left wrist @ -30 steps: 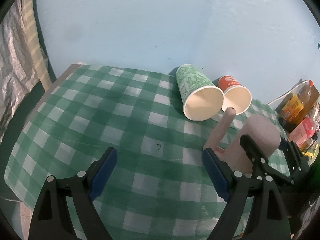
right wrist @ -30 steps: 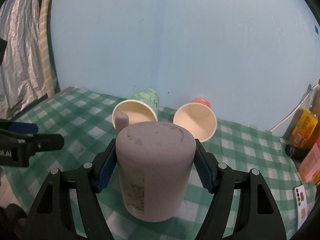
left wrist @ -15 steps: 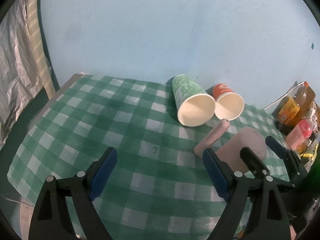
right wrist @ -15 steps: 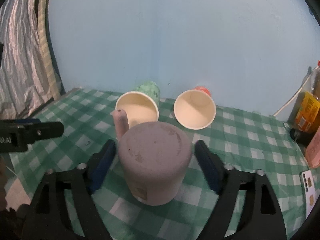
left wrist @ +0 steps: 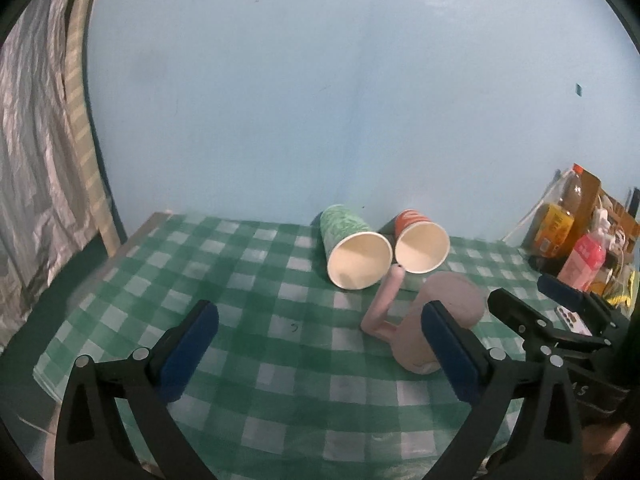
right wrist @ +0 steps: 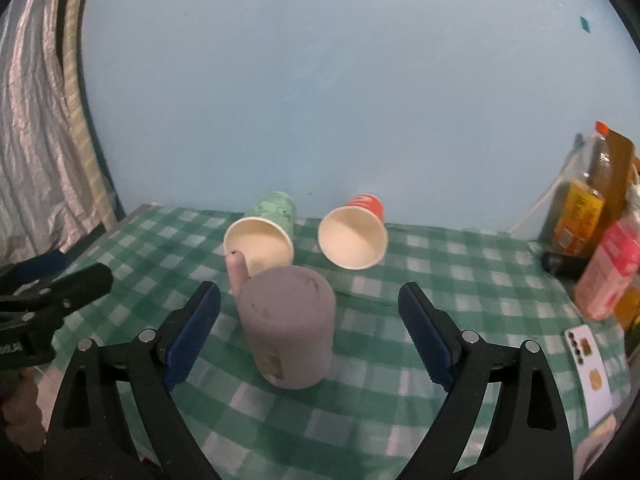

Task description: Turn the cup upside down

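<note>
A pink mug (right wrist: 290,326) with a handle stands upside down on the green checked tablecloth (right wrist: 440,264). It also shows in the left wrist view (left wrist: 432,328). My right gripper (right wrist: 308,336) is open, its jaws apart on both sides of the mug and not touching it. My left gripper (left wrist: 320,356) is open and empty, to the left of the mug. A green paper cup (right wrist: 262,236) and a red paper cup (right wrist: 354,236) lie on their sides behind the mug.
Bottles and cartons (right wrist: 588,220) stand at the right edge of the table, and a phone (right wrist: 592,368) lies near them. A blue wall is behind the table. A foil curtain (left wrist: 36,160) hangs at the left.
My right gripper has opened, let go of the mug and pulled back from it. The mug now stands on the cloth. My left gripper has drawn back too.
</note>
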The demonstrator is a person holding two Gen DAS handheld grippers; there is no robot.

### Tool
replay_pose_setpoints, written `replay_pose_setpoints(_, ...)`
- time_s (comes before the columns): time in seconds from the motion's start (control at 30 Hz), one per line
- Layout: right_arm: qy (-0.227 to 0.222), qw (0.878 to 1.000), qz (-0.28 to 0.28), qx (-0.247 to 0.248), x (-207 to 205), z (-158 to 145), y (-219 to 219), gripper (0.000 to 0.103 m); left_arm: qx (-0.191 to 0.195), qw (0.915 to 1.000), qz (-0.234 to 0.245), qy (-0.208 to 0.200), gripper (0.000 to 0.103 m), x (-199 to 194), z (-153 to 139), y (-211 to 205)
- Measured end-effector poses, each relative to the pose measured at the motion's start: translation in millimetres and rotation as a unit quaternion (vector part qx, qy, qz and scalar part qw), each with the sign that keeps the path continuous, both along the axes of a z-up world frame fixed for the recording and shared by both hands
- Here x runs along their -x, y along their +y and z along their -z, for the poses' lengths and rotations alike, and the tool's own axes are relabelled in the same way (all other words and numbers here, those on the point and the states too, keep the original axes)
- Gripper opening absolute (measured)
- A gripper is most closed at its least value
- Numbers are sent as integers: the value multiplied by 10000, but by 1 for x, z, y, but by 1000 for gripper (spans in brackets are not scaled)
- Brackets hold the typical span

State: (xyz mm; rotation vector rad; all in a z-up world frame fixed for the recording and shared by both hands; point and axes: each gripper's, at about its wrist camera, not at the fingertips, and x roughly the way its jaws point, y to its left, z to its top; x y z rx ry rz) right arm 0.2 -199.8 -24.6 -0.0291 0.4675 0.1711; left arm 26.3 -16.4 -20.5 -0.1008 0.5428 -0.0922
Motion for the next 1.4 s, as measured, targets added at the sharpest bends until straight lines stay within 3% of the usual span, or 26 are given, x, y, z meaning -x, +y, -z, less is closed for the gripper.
replay_pose_setpoints(0.23, -49, 10000, 56, -47, 19, -6, -9, 90, -336, 9994, 92, -91, 102, 7, 3, -16)
replay_pose_setpoints(0.53, -83, 9999, 126, -76, 27, -9, -17, 90, -386, 9988, 170, -231, 102, 12, 3, -26)
replay_pose_setpoints(1.4, 100, 9998, 126, -123, 21, -5, -17, 90, -222, 9990, 213, -320, 102, 15, -1, -22)
